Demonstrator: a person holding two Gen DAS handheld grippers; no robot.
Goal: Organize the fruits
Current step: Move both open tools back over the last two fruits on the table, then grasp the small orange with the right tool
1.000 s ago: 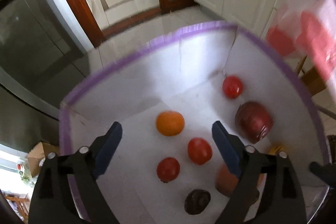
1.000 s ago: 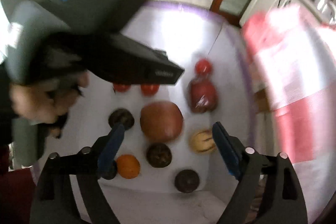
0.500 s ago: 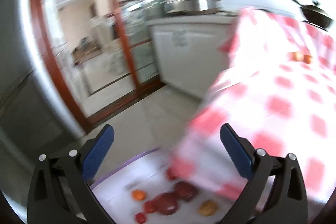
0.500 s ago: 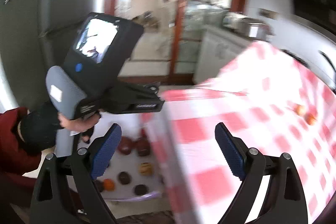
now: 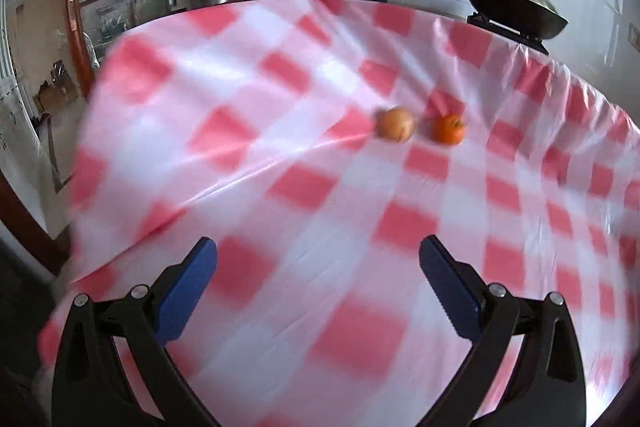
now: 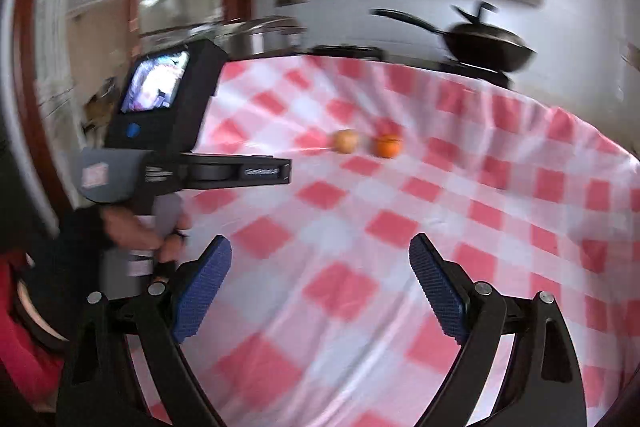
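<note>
a bench (image 5: 304, 307) draped in a red-and-white checked cloth (image 5: 248, 131) fills most of the frame. right of centre, in the upper half, a pale yellowish fruit (image 5: 395, 124) and an orange fruit (image 5: 449, 129) lie side by side on it, just apart.

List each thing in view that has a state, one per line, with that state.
left gripper: open, nothing between its fingers
right gripper: open, nothing between its fingers
pale fruit: resting on the tablecloth, untouched
orange fruit: on the cloth beside it, untouched
pan: lid on
</note>
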